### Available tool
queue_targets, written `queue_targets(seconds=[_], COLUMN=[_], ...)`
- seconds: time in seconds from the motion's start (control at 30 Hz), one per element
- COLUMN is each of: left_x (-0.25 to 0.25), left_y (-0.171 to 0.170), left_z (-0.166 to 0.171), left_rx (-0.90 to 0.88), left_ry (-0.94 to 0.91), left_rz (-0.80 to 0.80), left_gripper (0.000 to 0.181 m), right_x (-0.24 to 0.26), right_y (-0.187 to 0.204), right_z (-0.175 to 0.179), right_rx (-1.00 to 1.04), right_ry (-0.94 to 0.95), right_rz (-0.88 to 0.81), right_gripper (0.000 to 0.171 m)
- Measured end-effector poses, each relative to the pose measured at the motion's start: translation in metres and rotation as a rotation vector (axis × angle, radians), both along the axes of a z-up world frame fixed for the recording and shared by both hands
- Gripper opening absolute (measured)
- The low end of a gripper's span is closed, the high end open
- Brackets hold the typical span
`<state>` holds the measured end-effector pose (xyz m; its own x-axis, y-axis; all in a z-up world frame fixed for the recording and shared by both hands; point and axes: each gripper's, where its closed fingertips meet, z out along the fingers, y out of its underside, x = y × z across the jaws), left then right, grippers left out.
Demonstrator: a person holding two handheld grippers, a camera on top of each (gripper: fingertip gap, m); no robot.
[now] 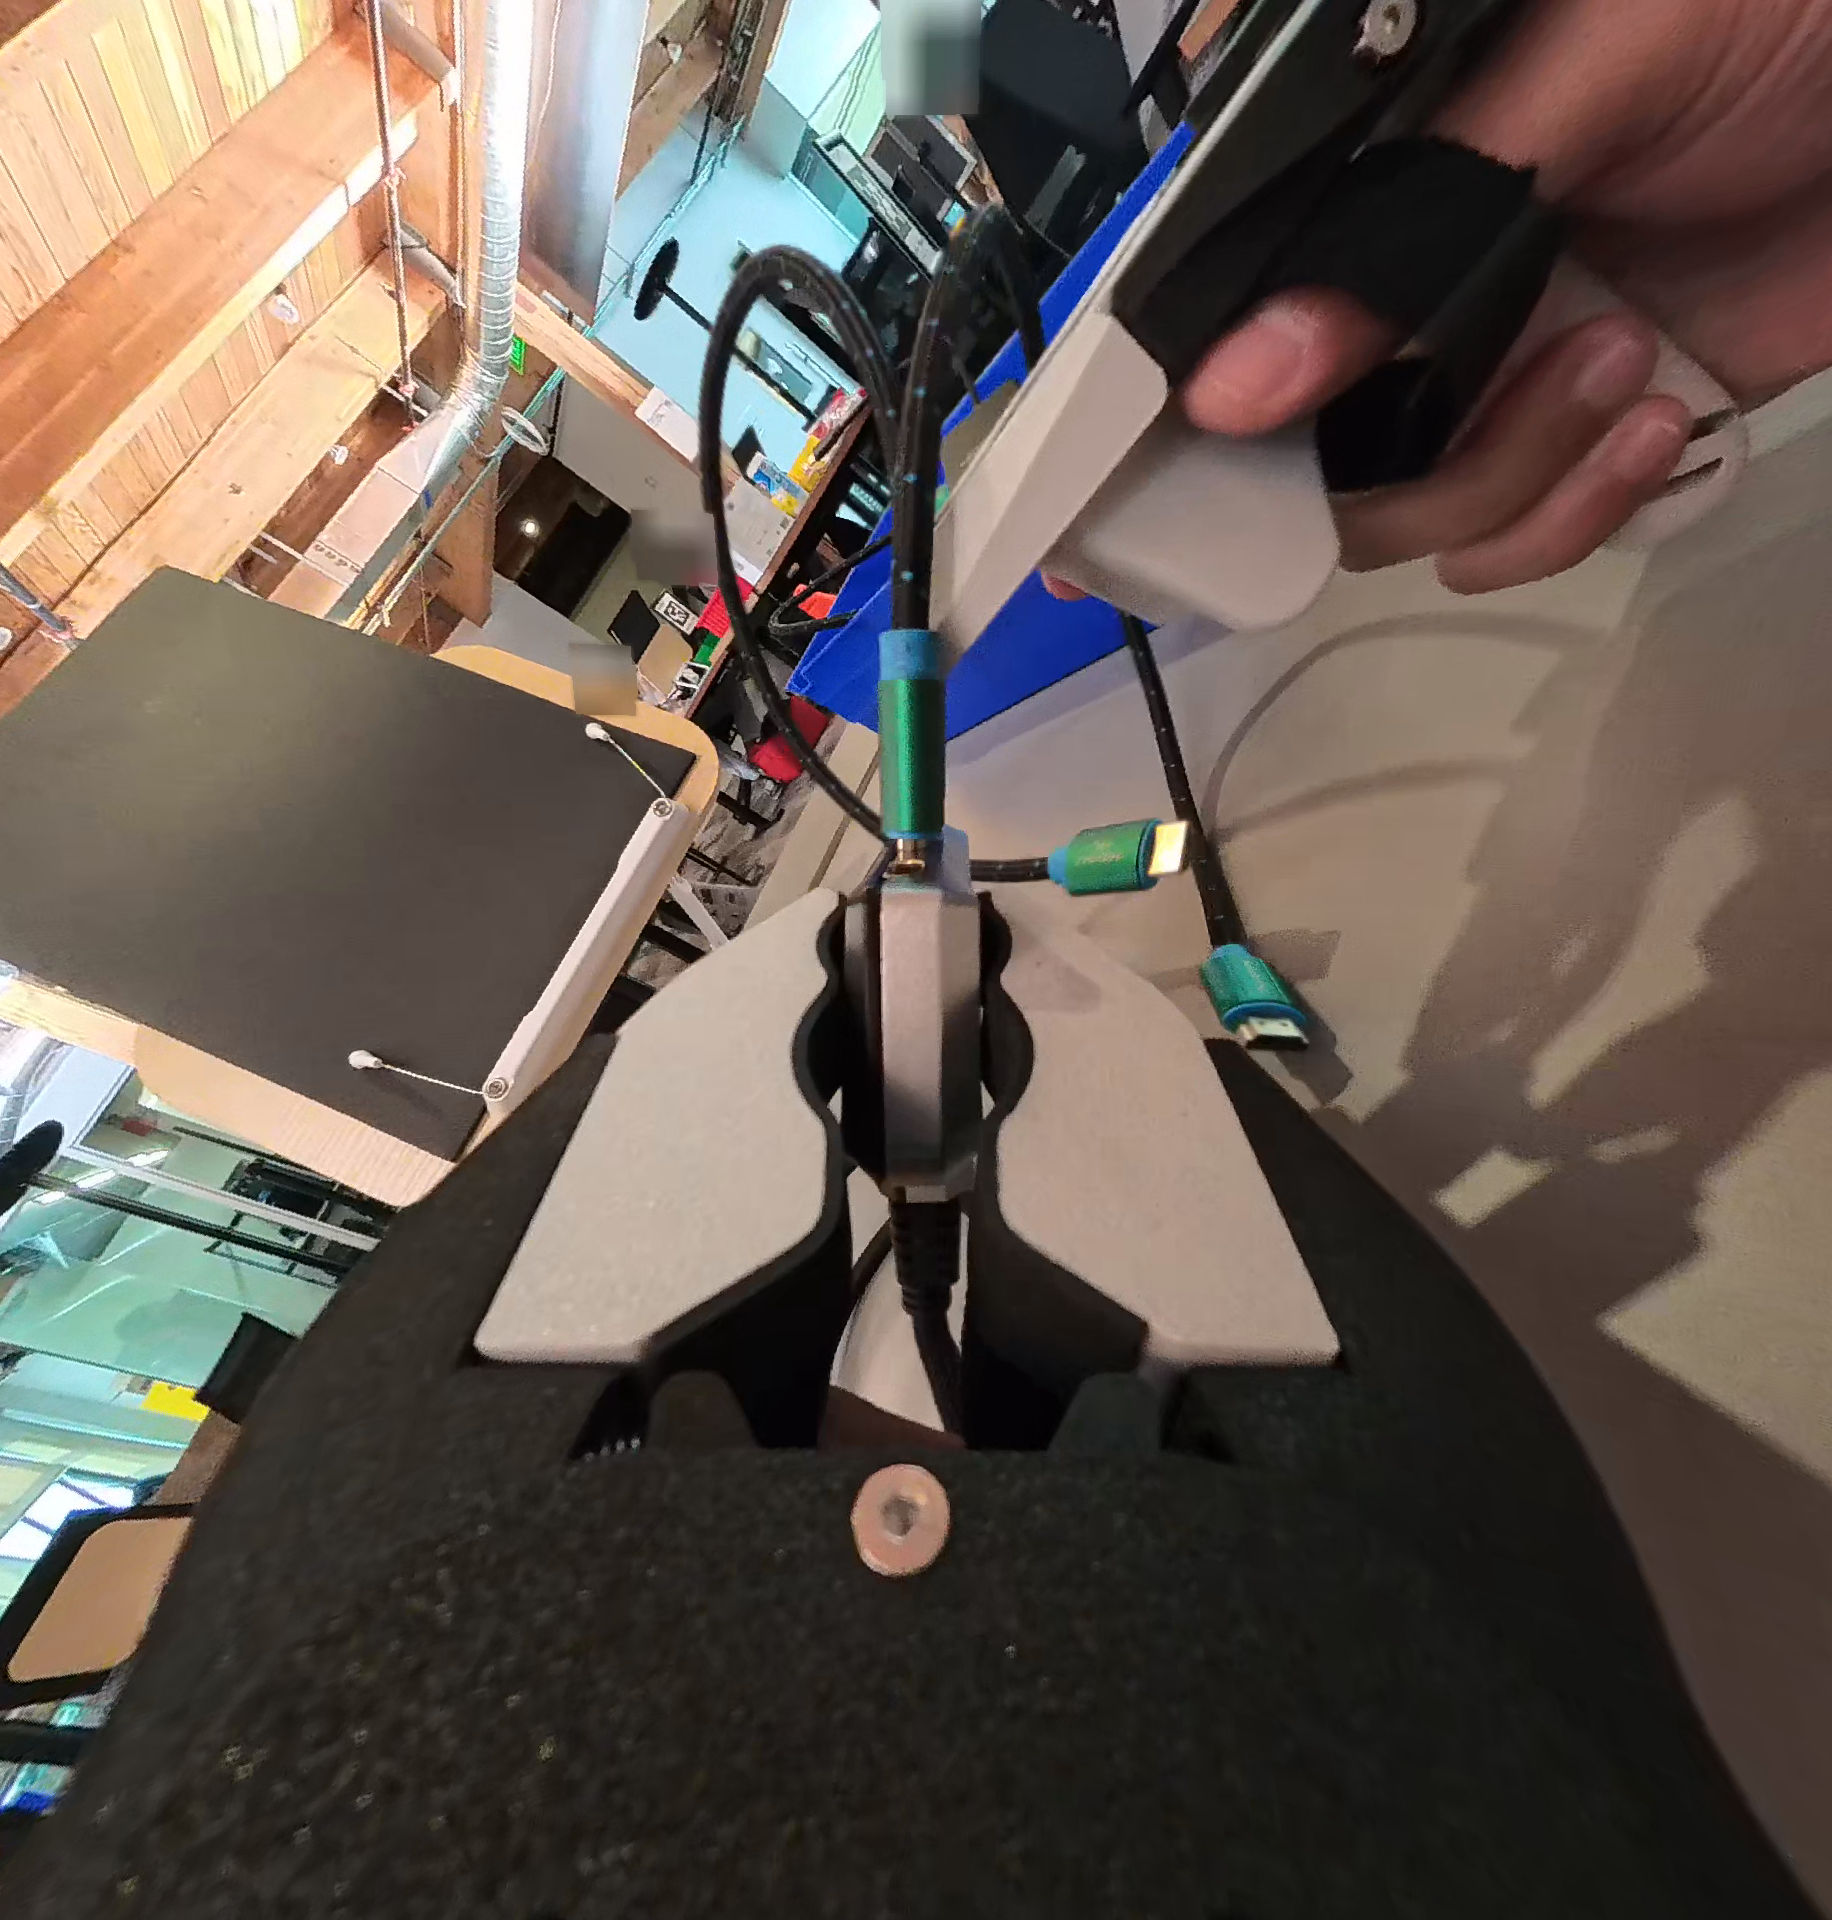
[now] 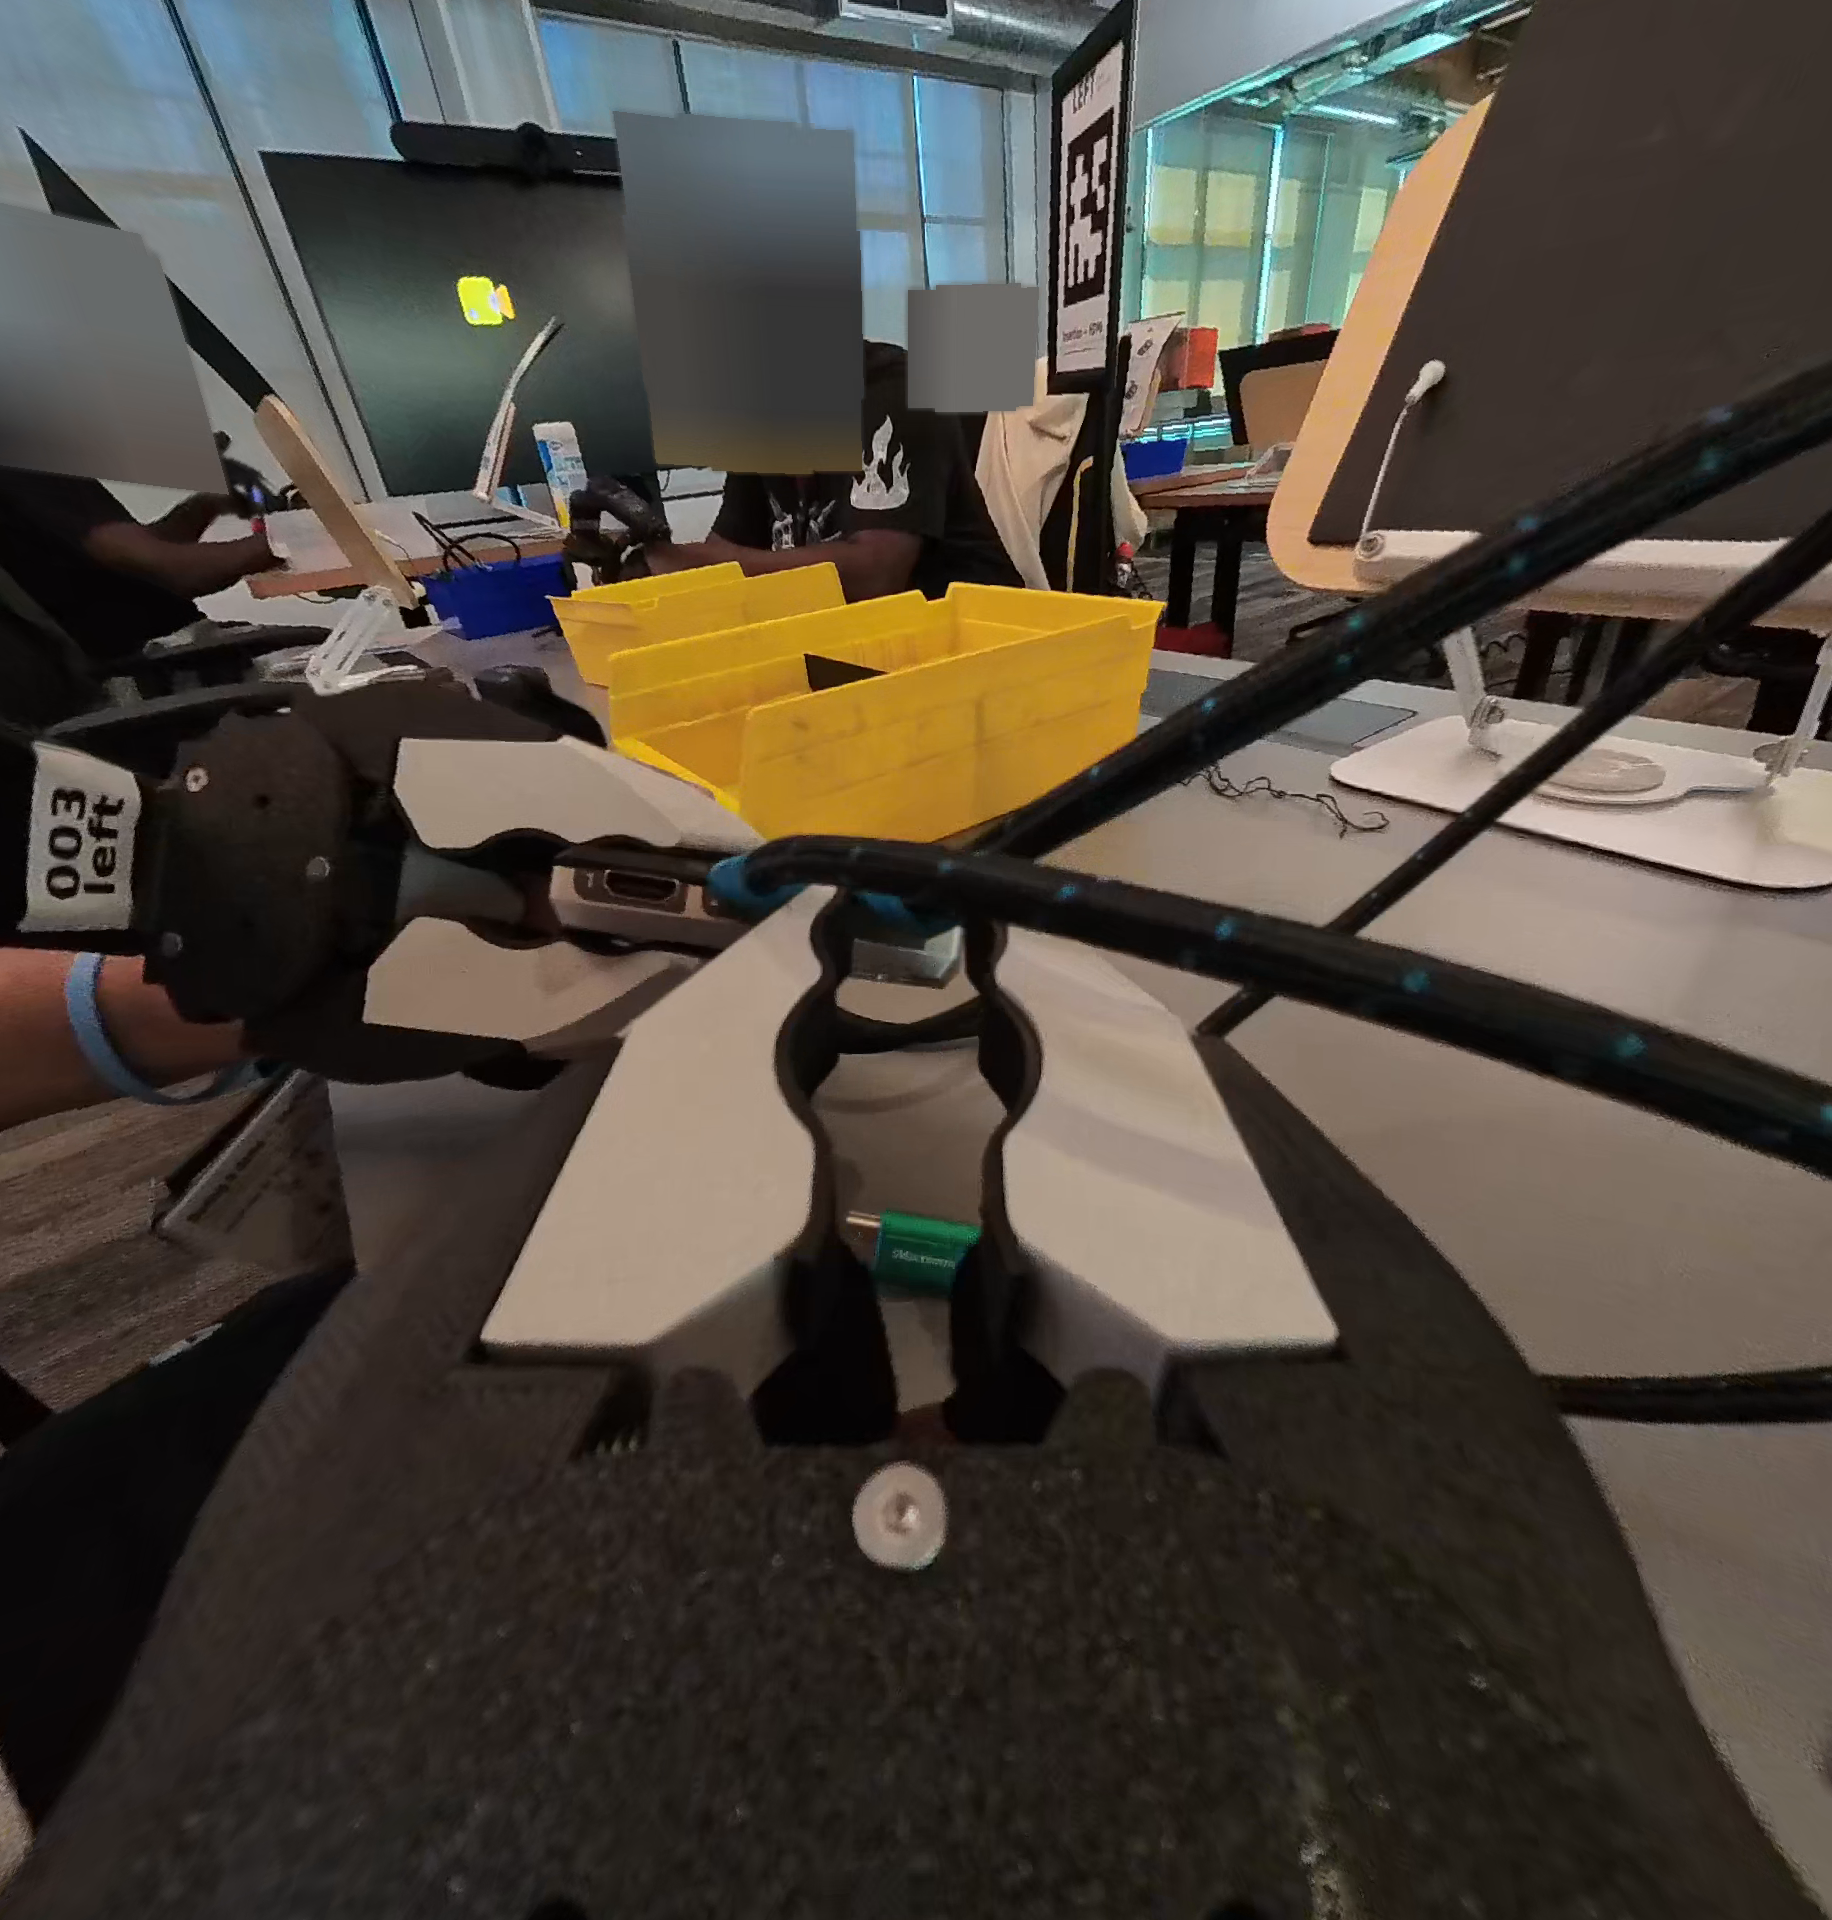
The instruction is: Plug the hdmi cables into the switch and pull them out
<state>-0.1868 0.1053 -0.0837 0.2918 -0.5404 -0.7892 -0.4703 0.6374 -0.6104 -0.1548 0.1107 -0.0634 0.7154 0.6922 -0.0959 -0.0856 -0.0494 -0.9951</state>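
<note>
Currently, by view:
Left wrist view: left gripper (image 1: 917,1039) clamped on the switch (image 1: 917,1049), held off the table (image 1: 1514,831), long axis along the fingers; green plug (image 1: 912,758) half-seated, in line
Right wrist view: right gripper (image 2: 896,951) closed on that plug's body (image 2: 907,956), ports facing it
Risk: skewed push jams the plug; taut cable (image 2: 1307,966) twists the switch

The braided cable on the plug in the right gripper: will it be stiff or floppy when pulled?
The cable probably stays springy: it arcs in the air without sagging. The braid looks grippy, so slipping seems unlikely. It may tug the switch.
</note>
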Motion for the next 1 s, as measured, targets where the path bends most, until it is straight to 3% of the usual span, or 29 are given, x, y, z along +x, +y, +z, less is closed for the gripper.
queue_targets(seconds=[0.17, 0.3, 0.5, 1.0], left_x=[-0.001, -0.004, -0.006, -0.004], left_y=[0.003, 0.019, 0.022, 0.016], left_z=[-0.006, -0.017, -0.023, -0.014], left_rx=[-0.013, -0.063, -0.059, -0.018], left_ry=[0.009, 0.043, 0.122, 0.106], left_rz=[-0.002, 0.104, 0.128, 0.083], left_gripper=[0.021, 0.028, 0.022, 0.020], right_x=[-0.002, -0.008, -0.009, -0.013], right_y=[0.001, -0.001, 0.002, 0.002], right_z=[-0.005, -0.009, -0.015, -0.010], right_rx=[-0.065, -0.093, -0.129, -0.166], right_ry=[-0.037, -0.047, -0.042, 0.058], right_rz=[0.002, 0.013, -0.009, 0.039], right_gripper=[0.018, 0.018, 0.018, 0.018])
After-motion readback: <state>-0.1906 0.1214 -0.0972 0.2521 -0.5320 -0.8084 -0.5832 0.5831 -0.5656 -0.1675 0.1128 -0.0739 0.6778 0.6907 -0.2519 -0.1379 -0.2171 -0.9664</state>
